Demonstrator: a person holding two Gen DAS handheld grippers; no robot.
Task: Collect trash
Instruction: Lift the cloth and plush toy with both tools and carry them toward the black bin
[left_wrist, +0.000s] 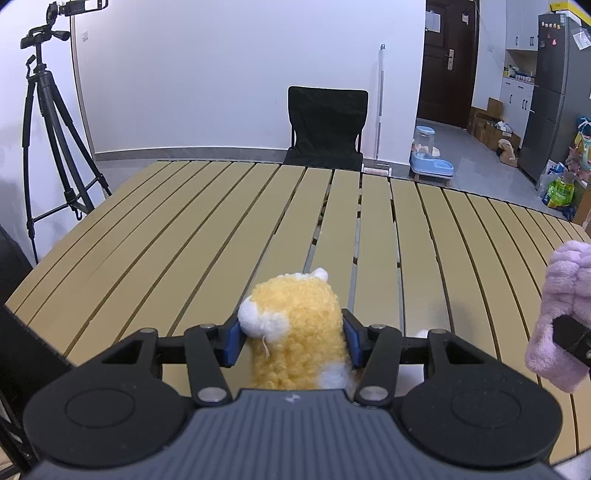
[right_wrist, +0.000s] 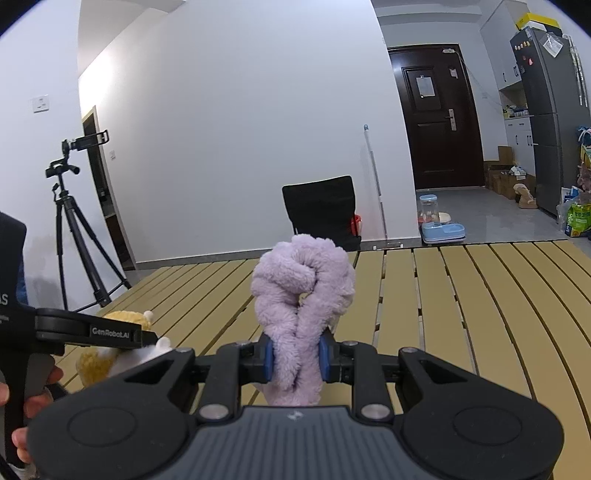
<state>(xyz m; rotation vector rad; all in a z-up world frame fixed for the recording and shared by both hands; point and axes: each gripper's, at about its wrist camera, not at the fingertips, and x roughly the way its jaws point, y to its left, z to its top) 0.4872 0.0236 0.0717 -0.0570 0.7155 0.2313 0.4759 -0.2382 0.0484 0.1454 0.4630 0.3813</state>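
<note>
Tan slatted worktop (left_wrist: 221, 221), black chair (left_wrist: 327, 125) at 12 o'clock. My left hand-held gripper (left_wrist: 291, 338) clamps fuzzy yellow-white plush toy (left_wrist: 295, 325); right hand-held gripper (right_wrist: 297, 356) clamps twisted lilac fleece cloth (right_wrist: 301, 295), bottoms hidden.

The yellow plush toy's (left_wrist: 295, 332) underside is hidden, perhaps behind the left hand-held gripper (left_wrist: 293, 341).

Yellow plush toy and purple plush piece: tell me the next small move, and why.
Probably carry both onward, off the slatted table. The left tool is shut on the yellow plush toy, the right tool on the purple plush piece, and no bin is in view.
</note>
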